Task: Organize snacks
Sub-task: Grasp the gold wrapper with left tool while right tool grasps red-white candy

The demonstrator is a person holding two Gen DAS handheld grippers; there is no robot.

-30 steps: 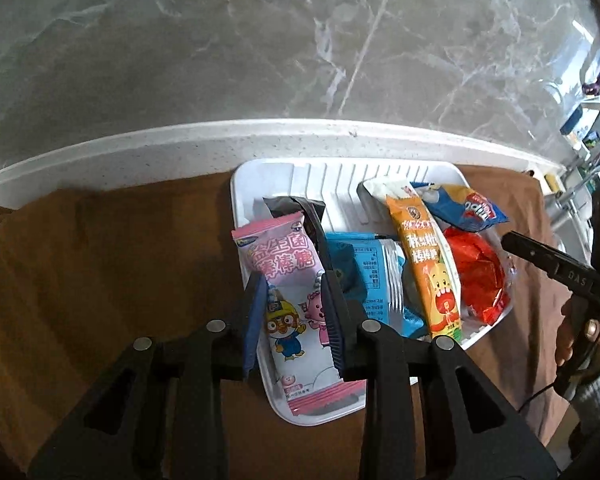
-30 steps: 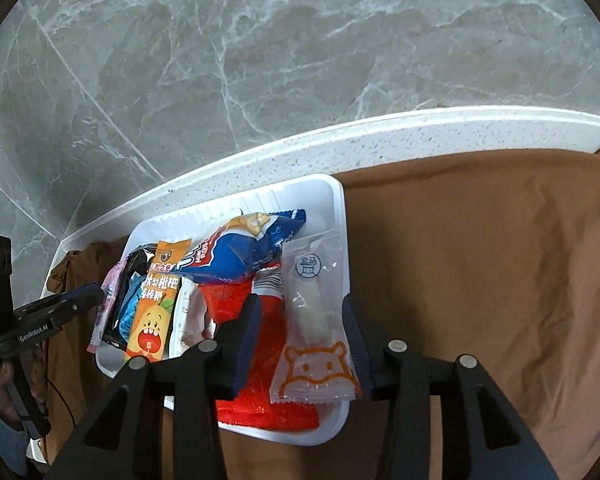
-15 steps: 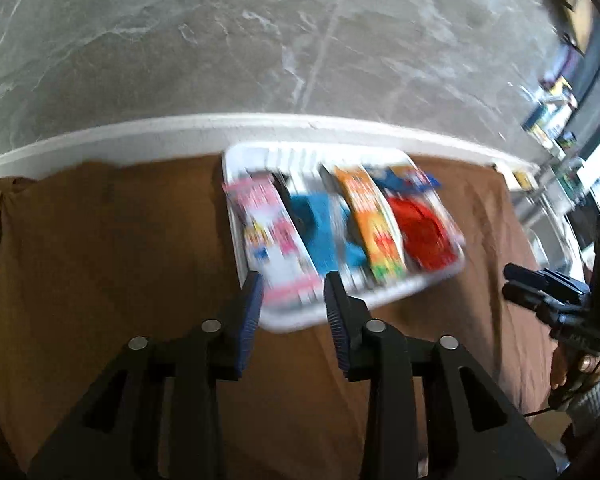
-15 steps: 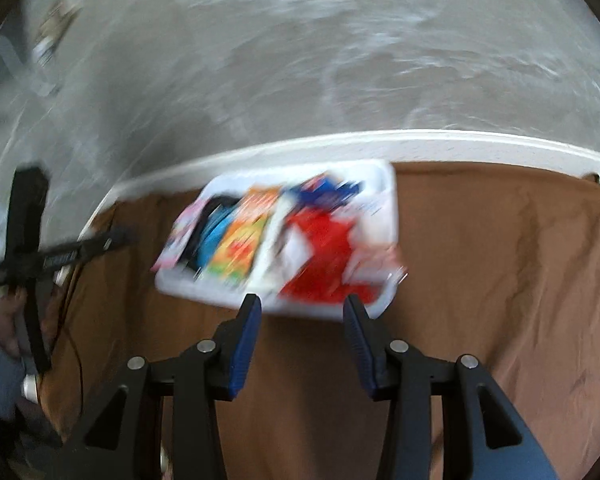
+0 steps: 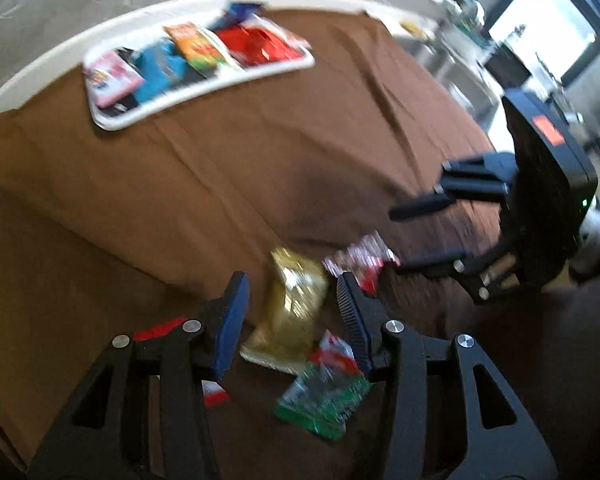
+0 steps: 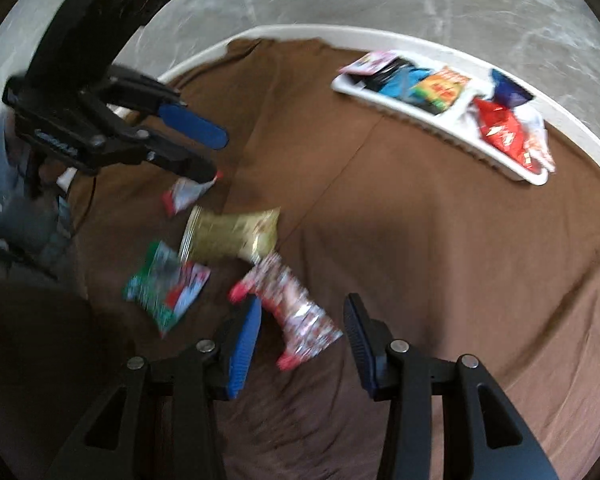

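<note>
While the tray (image 5: 204, 94) sits far off, both grippers hover over loose snacks — left gripper (image 5: 292, 300) fingers just opened, empty; right gripper (image 6: 300, 320) fingers apart, empty.

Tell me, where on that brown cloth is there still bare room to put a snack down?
The widest bare stretch of brown cloth lies between the white tray and the loose packets. It is crowded around the gold packet, the green packet, the red-and-white wrapper and a small red-tipped packet, where both grippers hover. The tray is nearly full.
</note>
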